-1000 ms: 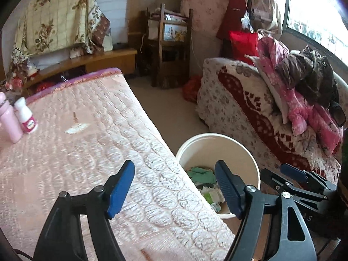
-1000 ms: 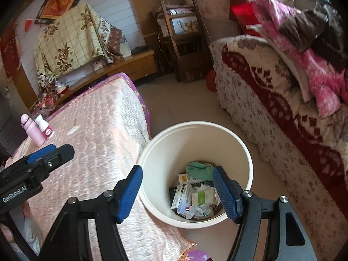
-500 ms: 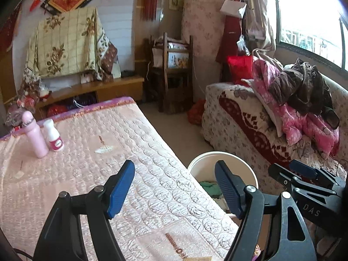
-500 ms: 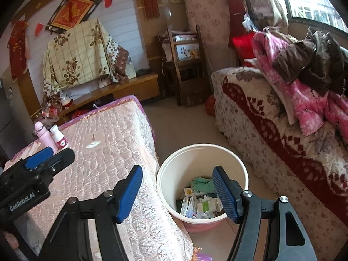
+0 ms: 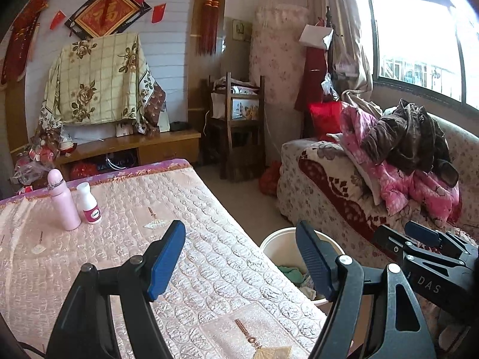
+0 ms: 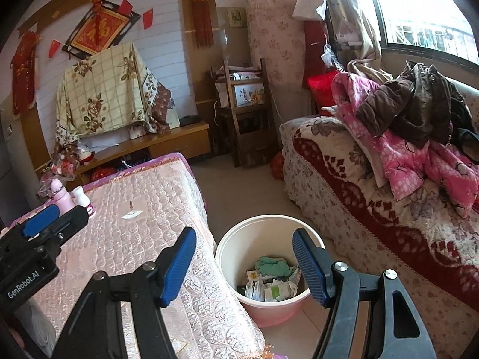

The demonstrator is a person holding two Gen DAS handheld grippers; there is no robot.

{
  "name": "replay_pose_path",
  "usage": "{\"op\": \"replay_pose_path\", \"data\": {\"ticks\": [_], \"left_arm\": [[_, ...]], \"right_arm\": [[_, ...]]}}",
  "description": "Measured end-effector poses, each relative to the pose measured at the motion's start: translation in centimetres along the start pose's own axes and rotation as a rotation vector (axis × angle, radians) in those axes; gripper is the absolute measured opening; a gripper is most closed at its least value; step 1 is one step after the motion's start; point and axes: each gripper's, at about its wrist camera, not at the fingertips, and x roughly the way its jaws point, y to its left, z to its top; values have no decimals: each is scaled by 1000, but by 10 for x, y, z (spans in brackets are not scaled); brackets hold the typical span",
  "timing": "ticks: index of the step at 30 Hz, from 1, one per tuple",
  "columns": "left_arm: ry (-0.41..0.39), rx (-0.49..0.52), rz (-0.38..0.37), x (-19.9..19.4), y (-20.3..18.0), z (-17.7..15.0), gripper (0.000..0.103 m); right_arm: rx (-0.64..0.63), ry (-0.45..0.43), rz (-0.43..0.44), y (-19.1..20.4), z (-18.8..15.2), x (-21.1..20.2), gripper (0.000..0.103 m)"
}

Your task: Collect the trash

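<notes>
Your left gripper (image 5: 239,257) and right gripper (image 6: 244,261) both have their jaws apart with nothing between them, so you carry no trash right now. Just below the right gripper stands the trash bucket (image 6: 230,245) on the floor, tight against the edge of the quilted bed (image 6: 143,233), and it already holds a green cloth (image 6: 274,264) and several small boxes and wrappers (image 6: 266,290). The bedcover in front of you looks free of litter, so the collecting seems close to done. Farther up the bed, a pink bottle (image 5: 63,203) and a white bottle (image 5: 88,203) stand upright, touching or nearly so; judge whether they count as trash before reaching. If you take one, come in level with the jaws astride its body, since a nudge would likely topple its neighbour. Beyond, the sofa (image 6: 344,185) carries piled clothes (image 6: 419,131), probably not yours to clear.
</notes>
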Motion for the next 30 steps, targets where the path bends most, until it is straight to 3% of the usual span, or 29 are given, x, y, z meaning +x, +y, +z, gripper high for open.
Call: {"op": "replay_pose_path", "data": {"ticks": [7,30], "left_arm": [[-13,1,4,-8,1,-2,77],[6,-4,8,-6,7,-6,77]], "right_arm": [[-11,-43,-17,6,3,-17,71],[-28,-32,-12,12,4,-18,72]]}}
